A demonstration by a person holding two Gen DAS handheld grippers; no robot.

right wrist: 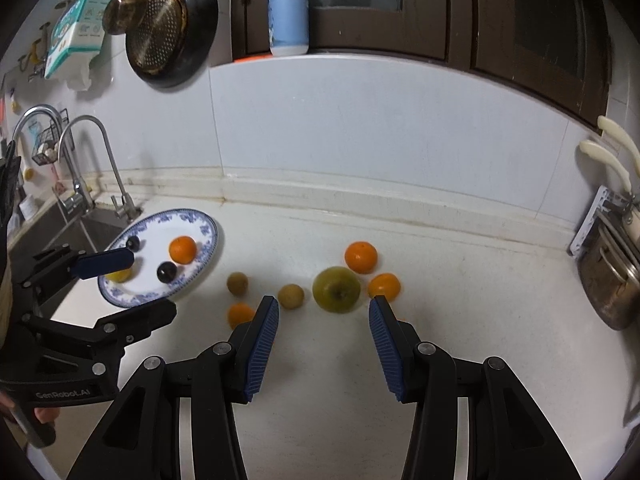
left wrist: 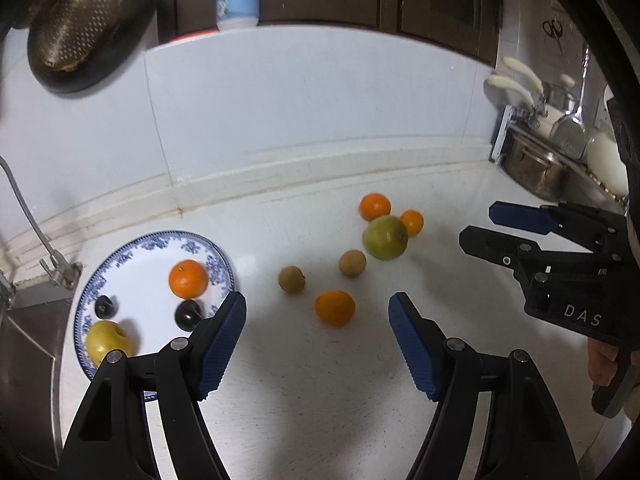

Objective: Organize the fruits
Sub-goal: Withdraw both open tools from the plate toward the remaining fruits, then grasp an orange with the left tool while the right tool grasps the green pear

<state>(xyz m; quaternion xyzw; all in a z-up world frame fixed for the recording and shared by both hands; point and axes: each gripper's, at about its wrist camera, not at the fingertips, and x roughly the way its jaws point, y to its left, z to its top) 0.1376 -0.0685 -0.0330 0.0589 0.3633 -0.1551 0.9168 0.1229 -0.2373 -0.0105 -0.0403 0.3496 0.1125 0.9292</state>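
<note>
Left wrist view: left gripper (left wrist: 317, 307) hangs spread and empty over a loose round orange tangerine (left wrist: 335, 307); the blue-patterned white china plate (left wrist: 208, 254) already collects sorted fruit. Right wrist view: right gripper (right wrist: 324, 310), also spread (nothing between), faces a big green apple (right wrist: 336, 289).

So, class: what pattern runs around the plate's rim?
Blue floral on white plate, clearest in the left wrist view.
</note>
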